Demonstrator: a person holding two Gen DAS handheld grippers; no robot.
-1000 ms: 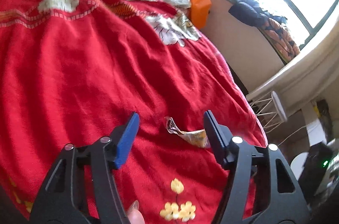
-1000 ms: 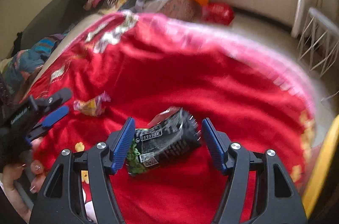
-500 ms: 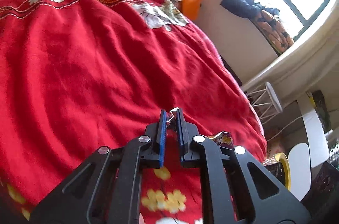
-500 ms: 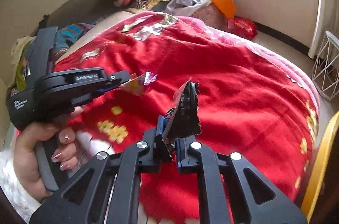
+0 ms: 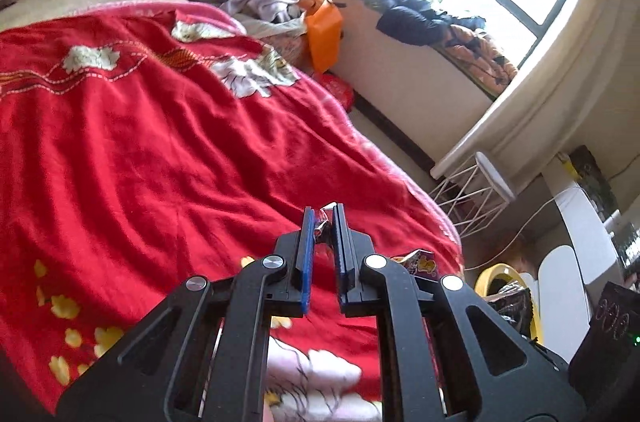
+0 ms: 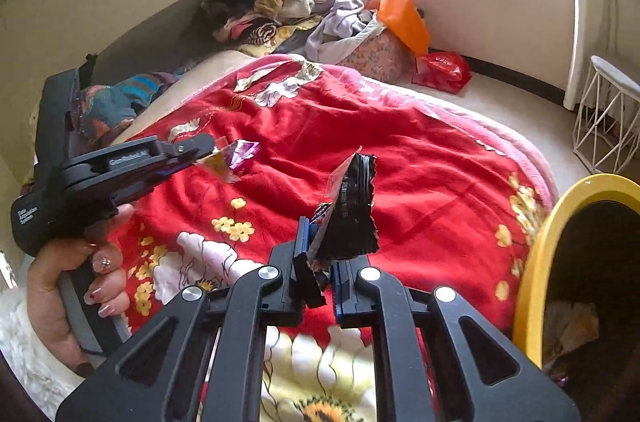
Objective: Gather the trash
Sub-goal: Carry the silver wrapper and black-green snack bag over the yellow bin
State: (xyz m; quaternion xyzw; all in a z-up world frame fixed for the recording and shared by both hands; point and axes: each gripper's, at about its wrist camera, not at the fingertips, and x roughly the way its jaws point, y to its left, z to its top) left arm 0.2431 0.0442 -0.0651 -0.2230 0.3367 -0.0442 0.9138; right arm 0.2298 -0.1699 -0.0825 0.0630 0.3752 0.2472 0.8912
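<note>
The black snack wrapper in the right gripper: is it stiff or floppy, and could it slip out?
The black snack wrapper stands upright above the right gripper, so probably light, crinkly film. Only its lower corner is pinched; it might slip.

Left gripper (image 5: 323, 222) clamped tight, blue pads nearly together, pinching small shiny wrapper (image 6: 234, 158) at tips. Seen from right wrist view, it sat at left of scene, pointing right, raised, gripped by bare hand (image 6: 76, 286) with painted nails. Right gripper (image 6: 320, 254) also clamped, holding black snack bag (image 6: 354, 214) upright between pads, pointing toward far side.
</note>
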